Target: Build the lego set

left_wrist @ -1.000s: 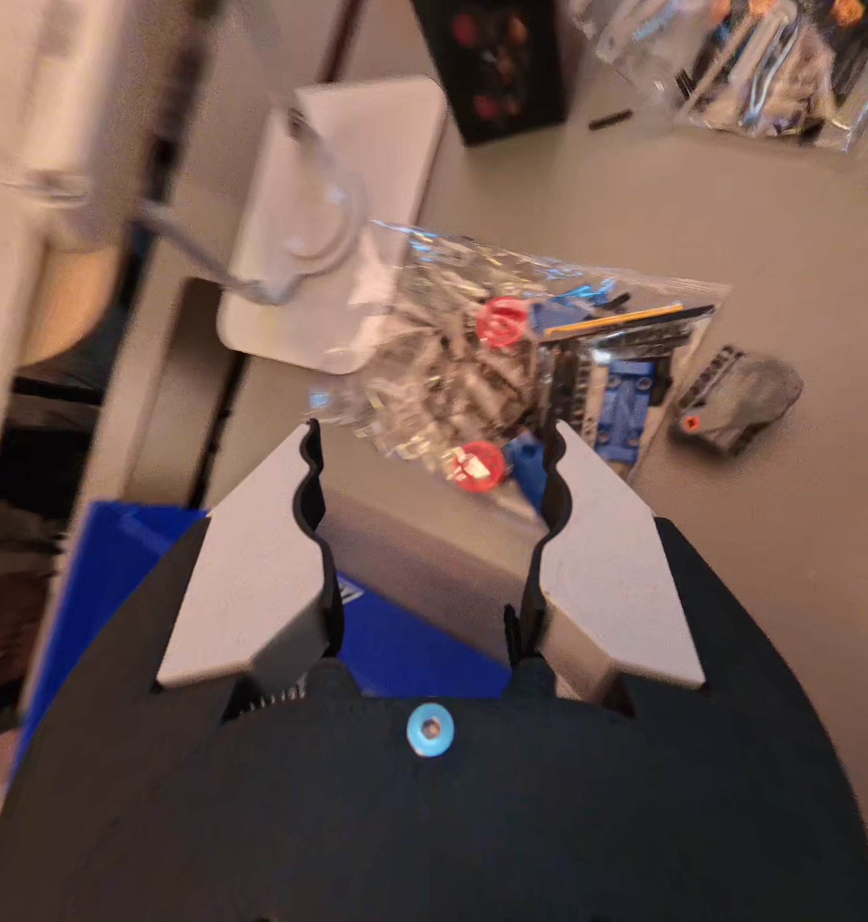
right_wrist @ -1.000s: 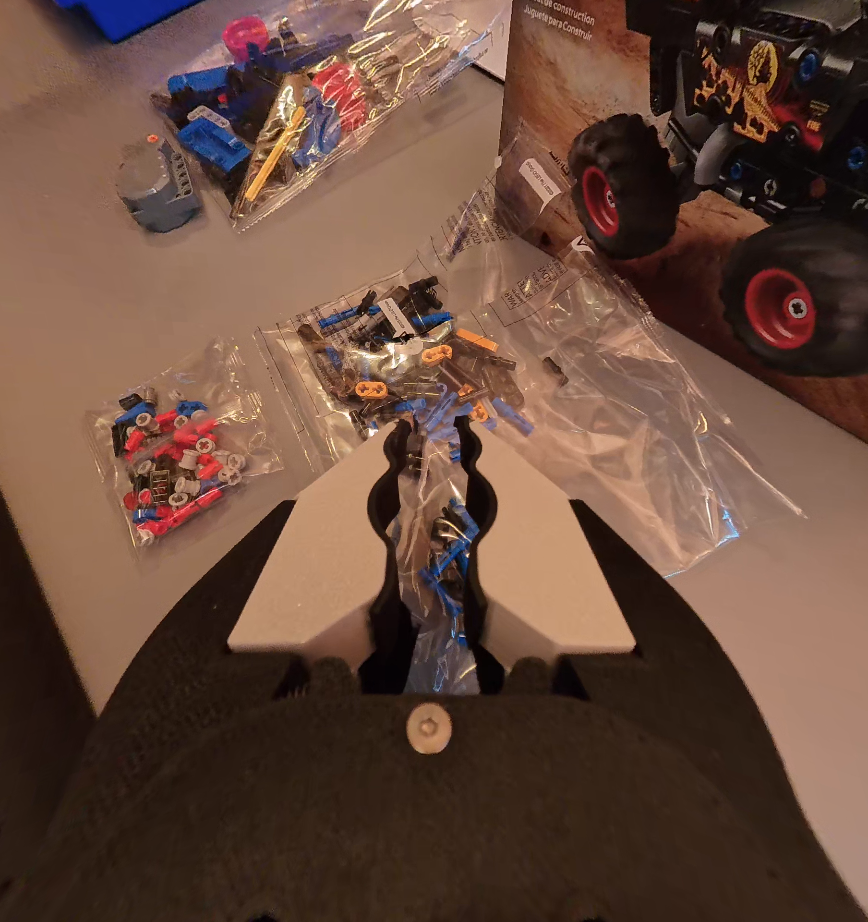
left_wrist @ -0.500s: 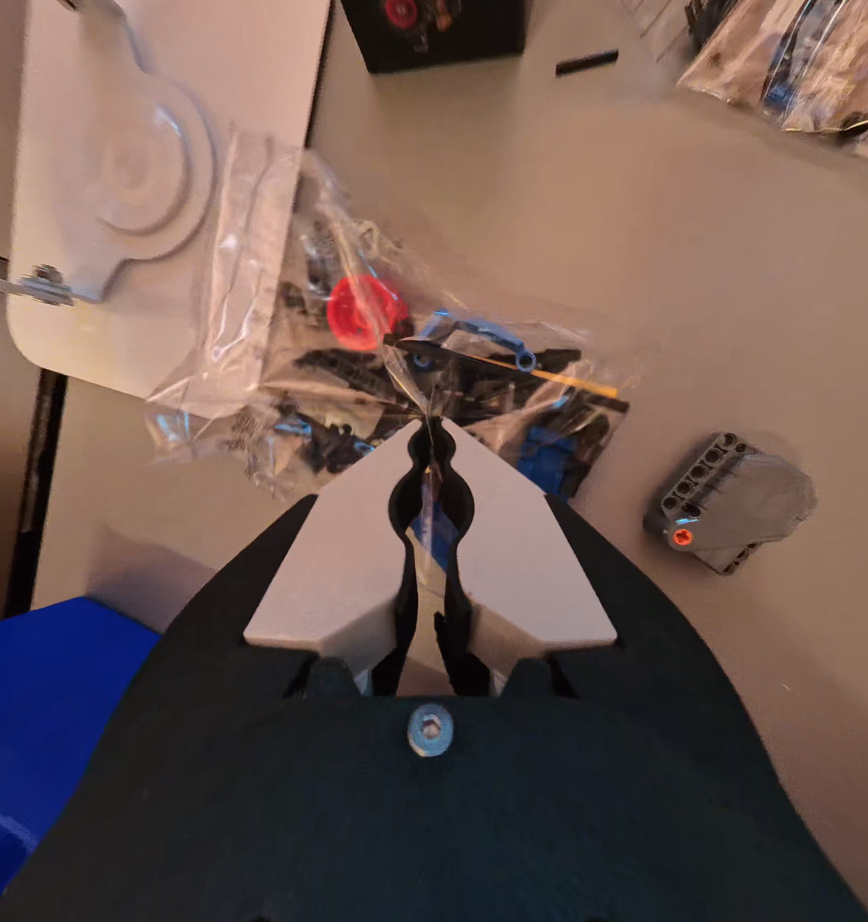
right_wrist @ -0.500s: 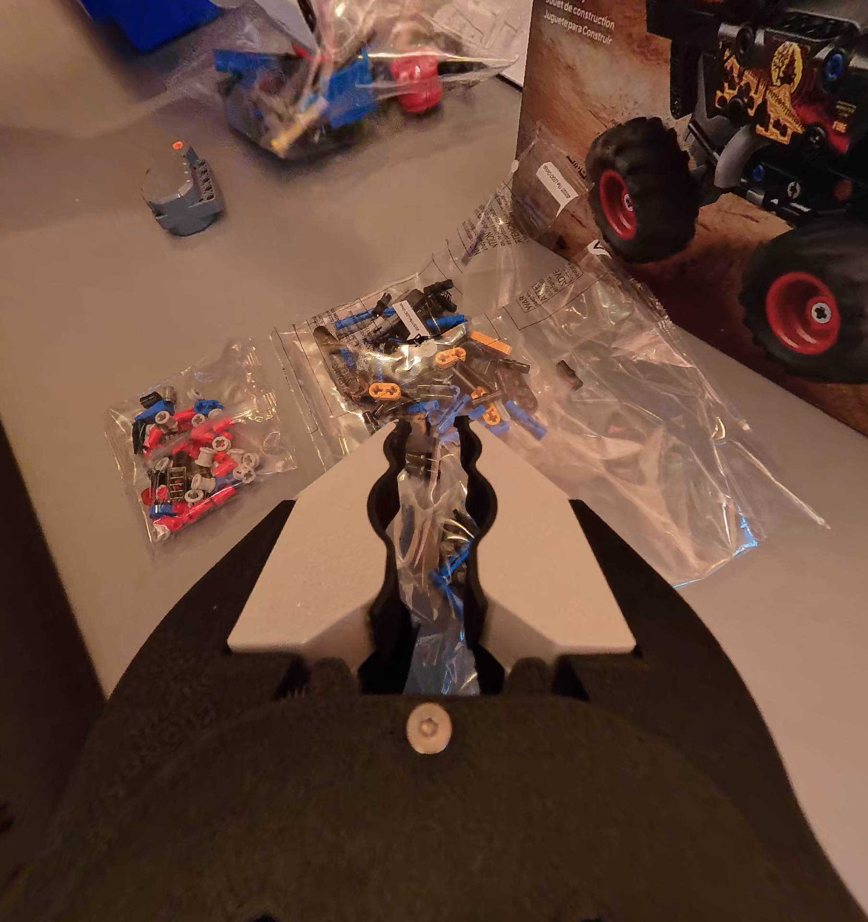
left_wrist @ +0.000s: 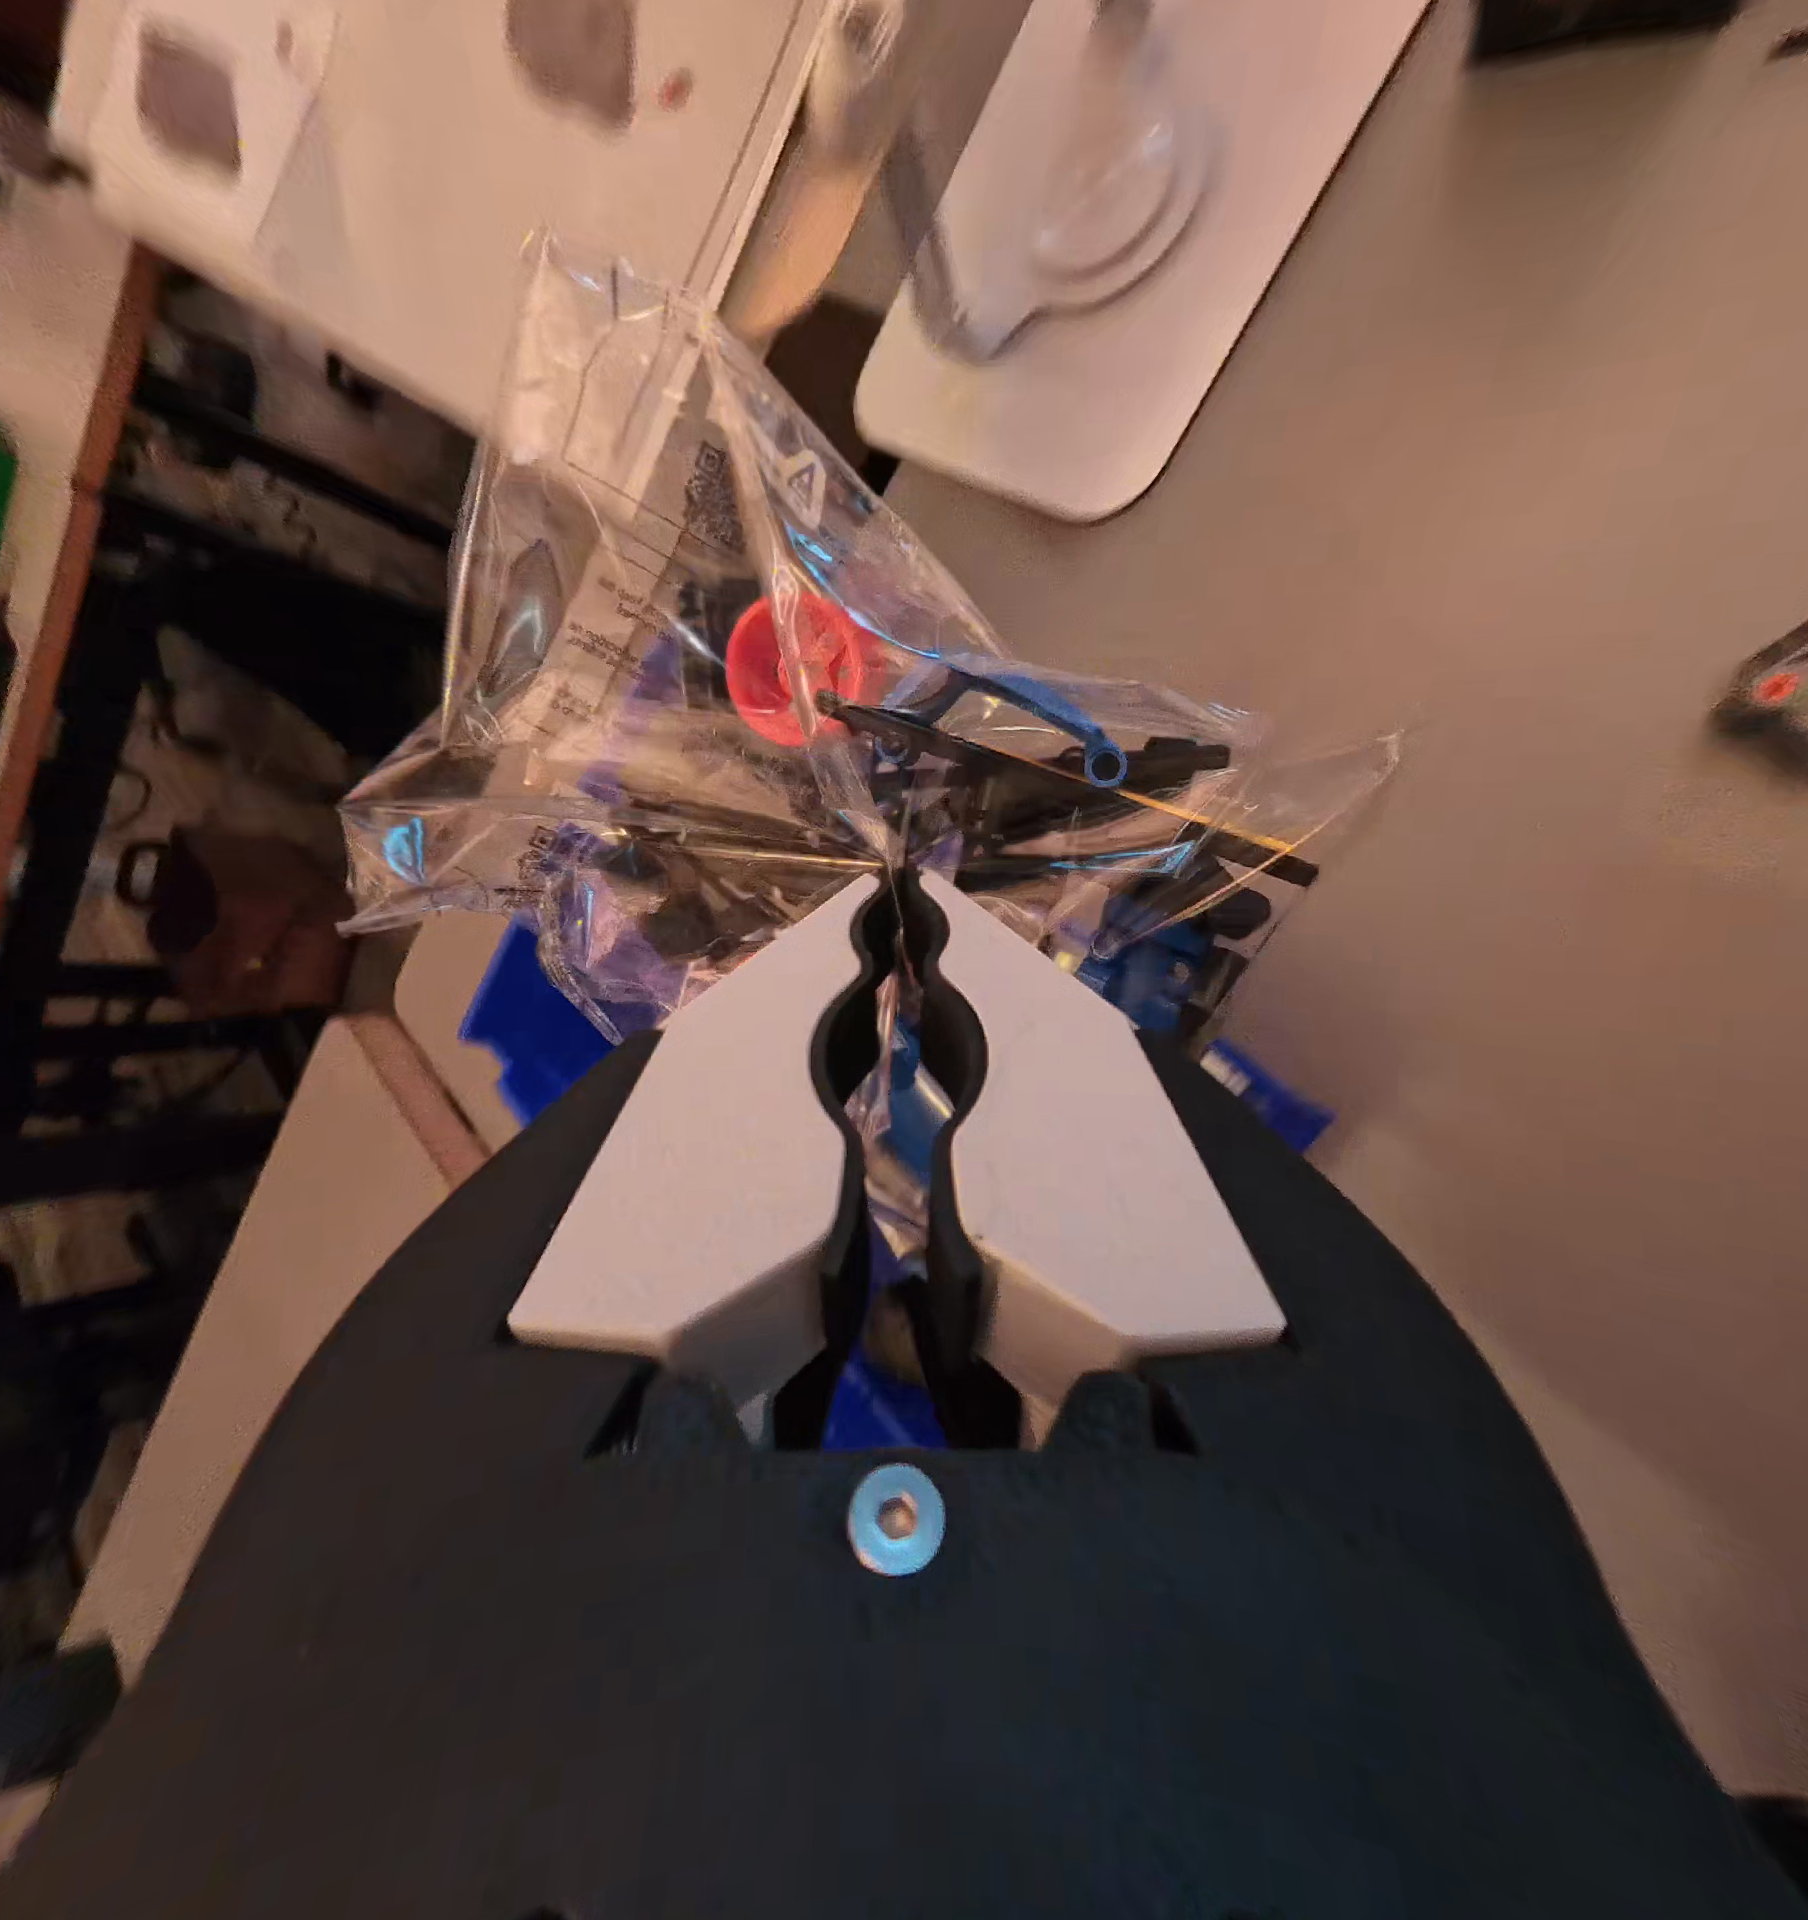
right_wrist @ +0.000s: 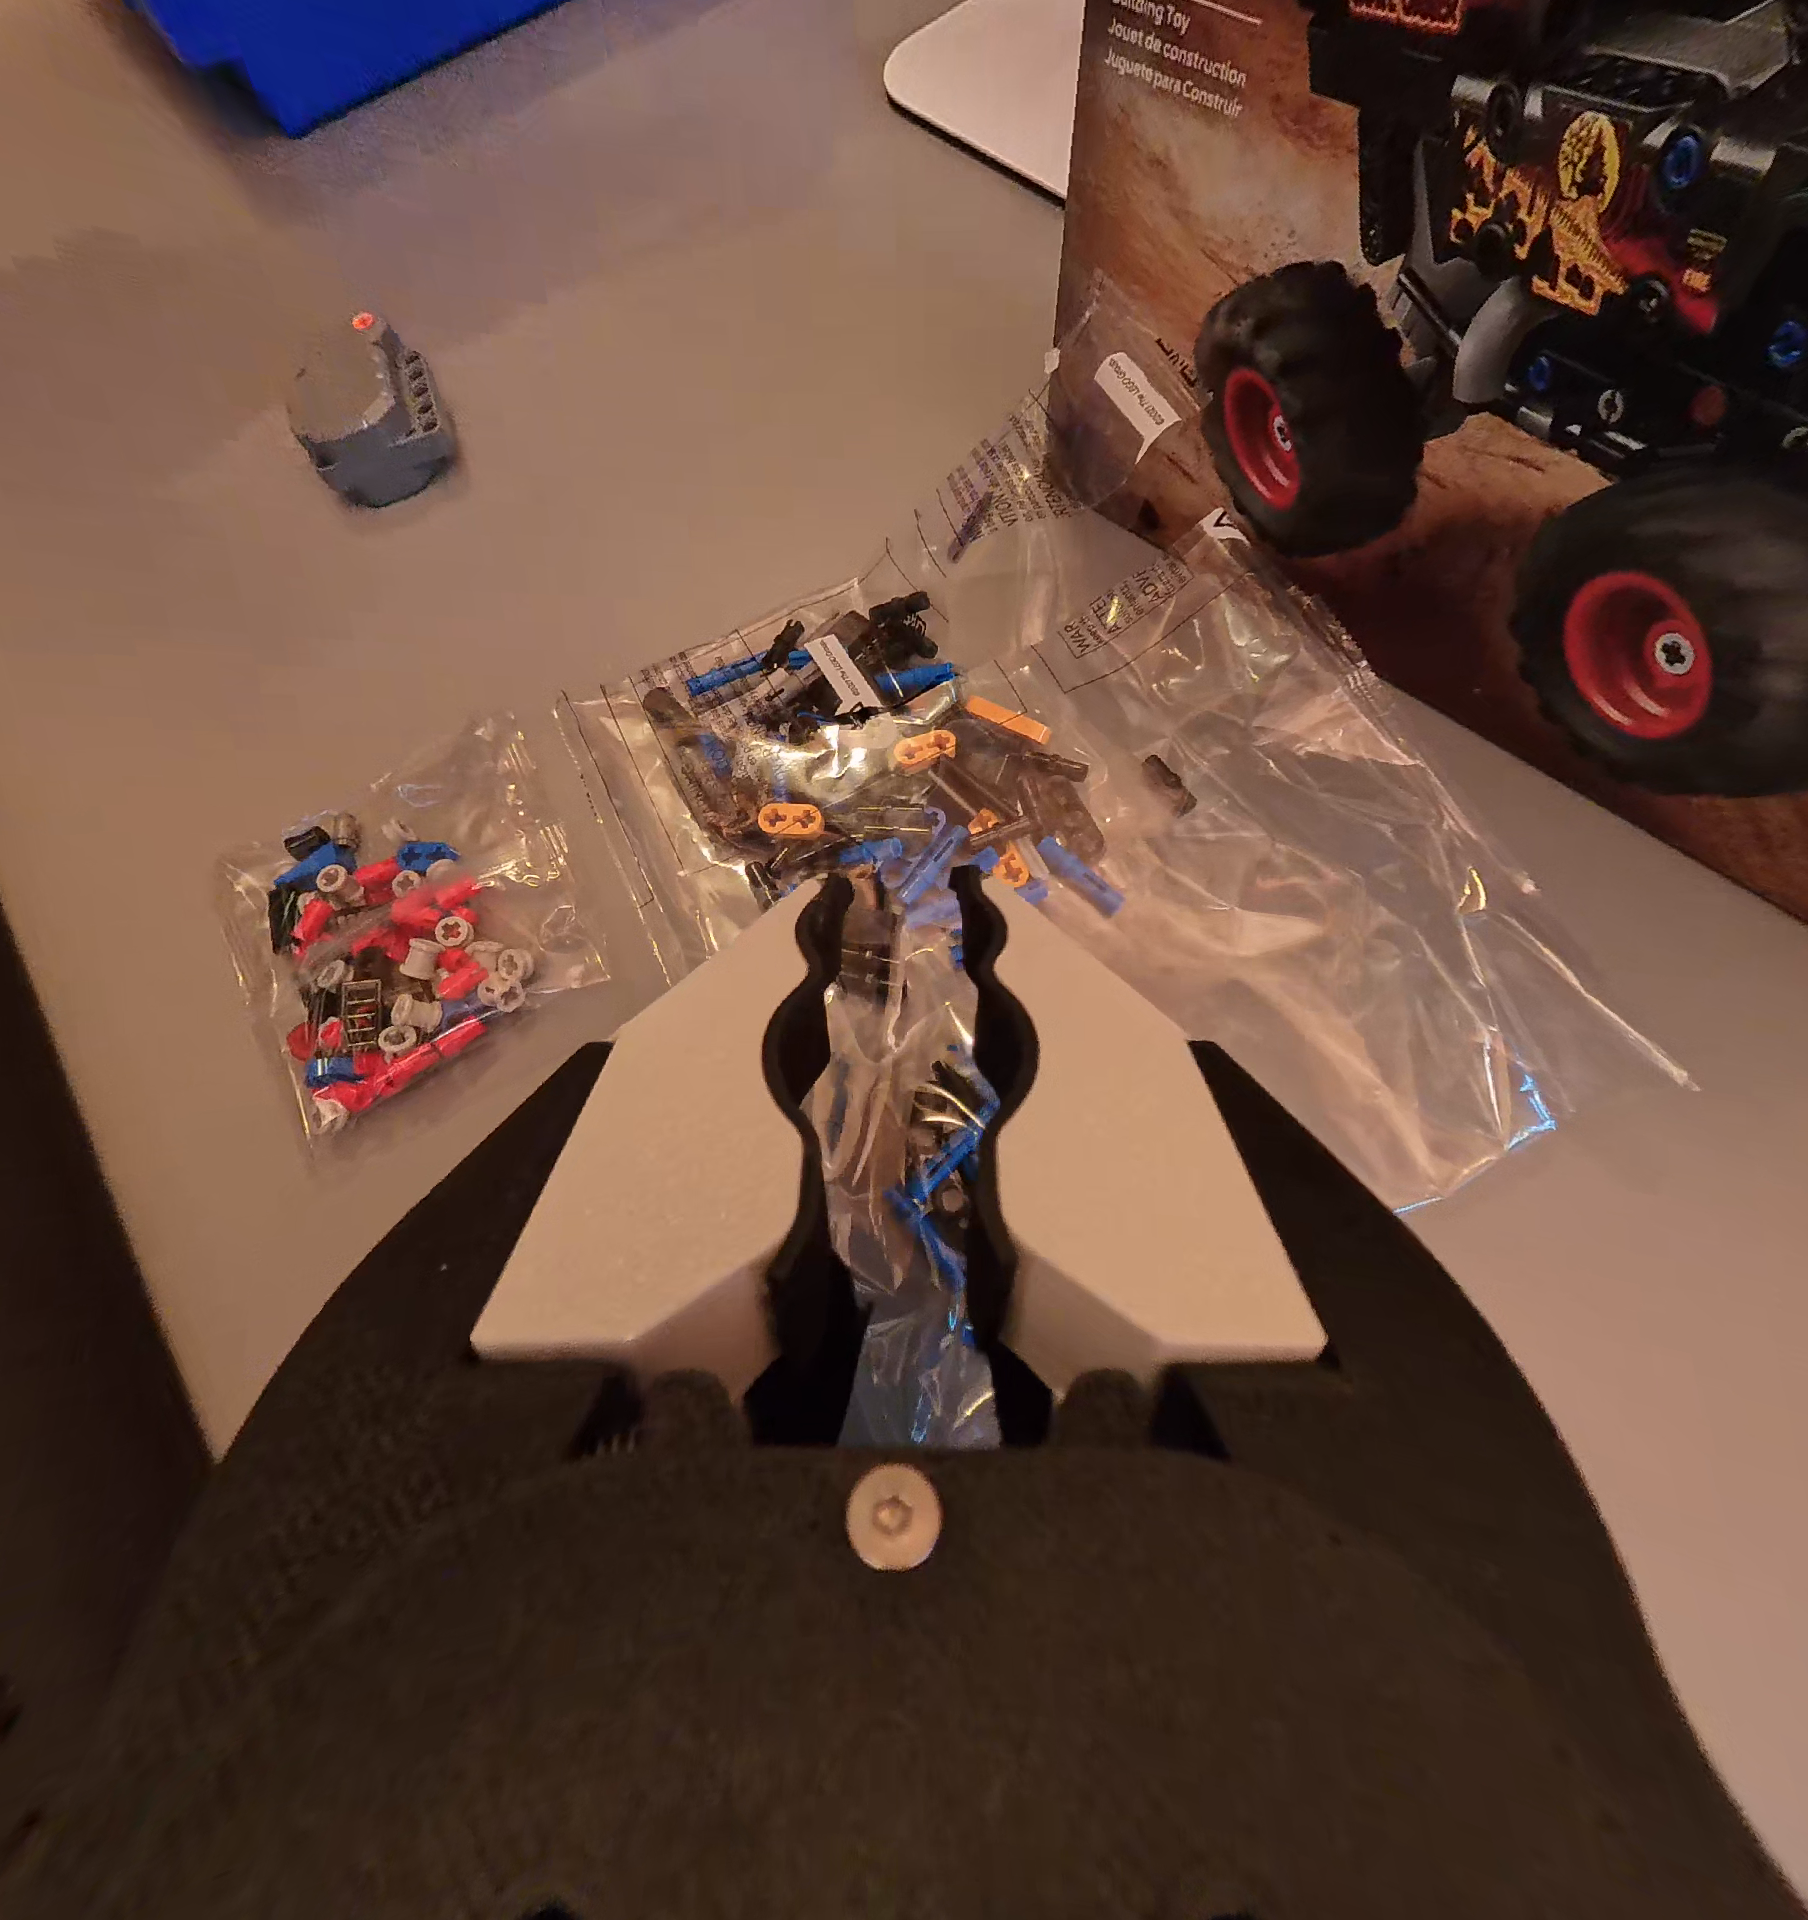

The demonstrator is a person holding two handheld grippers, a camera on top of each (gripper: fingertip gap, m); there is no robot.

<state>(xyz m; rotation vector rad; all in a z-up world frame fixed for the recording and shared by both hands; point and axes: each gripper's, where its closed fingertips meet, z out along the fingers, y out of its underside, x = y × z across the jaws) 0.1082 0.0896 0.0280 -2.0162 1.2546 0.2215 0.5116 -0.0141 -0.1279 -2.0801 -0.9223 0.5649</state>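
My left gripper (left_wrist: pixel 898 883) is shut on a clear plastic bag of lego parts (left_wrist: pixel 671 665) and holds it up off the table; a red wheel hub (left_wrist: pixel 791 670) and blue and black beams show inside it. My right gripper (right_wrist: pixel 895 883) is shut on another clear bag of blue, black and orange pins (right_wrist: pixel 858 769) that lies on the grey table (right_wrist: pixel 671 364). A small bag of red, white and blue pins (right_wrist: pixel 401 925) lies to its left. A grey motor block (right_wrist: pixel 375 416) sits farther back; it also shows in the left wrist view (left_wrist: pixel 1799 701).
The lego box with a monster truck picture (right_wrist: pixel 1502 312) stands at the right. An empty clear bag (right_wrist: pixel 1326 862) lies before it. A blue bin (right_wrist: pixel 308 52) is at the back left, also under the held bag (left_wrist: pixel 536 1023). A white monitor base (left_wrist: pixel 1139 260) sits on the table. One gripper's finger ends stand about 45 cm off the other's.
My left gripper closed on the bag of parts and lifted it off the table, toward the table's edge. The right gripper stayed shut on its bag, barely moving.
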